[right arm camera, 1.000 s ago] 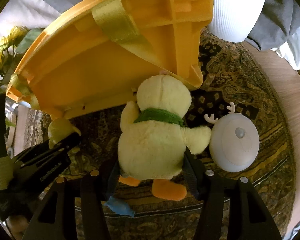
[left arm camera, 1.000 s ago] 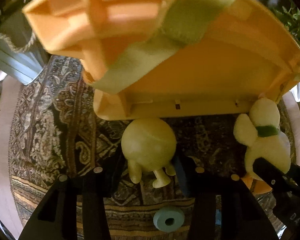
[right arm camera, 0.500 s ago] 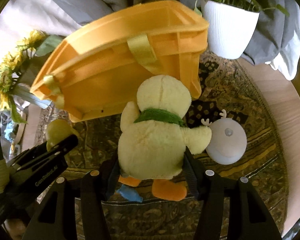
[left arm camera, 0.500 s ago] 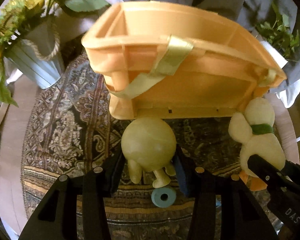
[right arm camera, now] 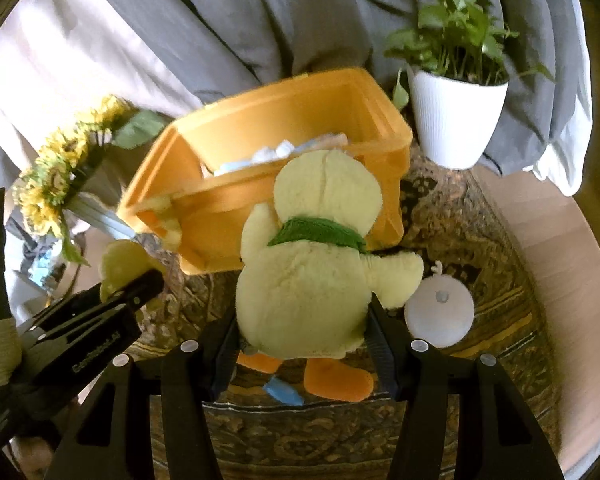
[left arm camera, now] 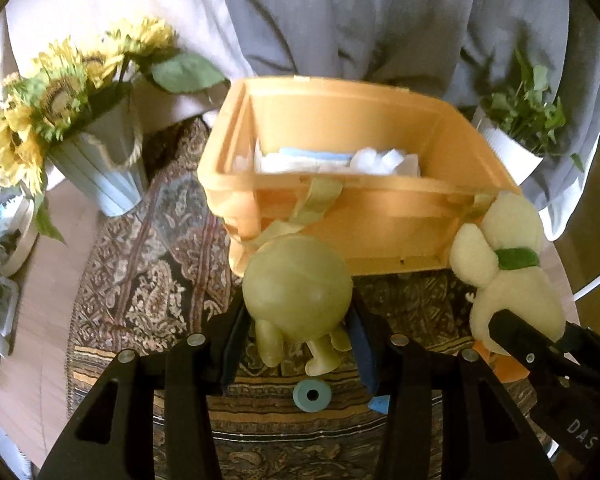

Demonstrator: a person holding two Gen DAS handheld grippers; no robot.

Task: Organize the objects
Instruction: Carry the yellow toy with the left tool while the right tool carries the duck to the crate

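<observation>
Your left tongs are clamped on a pale green ball toy, round and smooth, its stubby legs dangling back toward you between the fingers. Your right tongs are squeezed on a plush duck, cream yellow with a green scarf and orange feet, seen from behind, its head pointing away from you. Each toy hangs above the rug, just short of the orange bin.

That bin sits straight ahead of both tongs, open side up, with white and blue items lying inside; a yellowish strap drapes over its near wall. Below your left tongs a small blue ring lies on the rug. Just right of your right tongs rests a white round toy with little antlers, close beside the duck's wing.

The patterned rug covers a pale wood bench. Ahead and left stands a ribbed pot of sunflowers; ahead and right, a white pot with a green plant. Grey cloth hangs behind it all.

Both tongs are side by side, aimed at the bin, the left one showing at the left edge of your right camera.
</observation>
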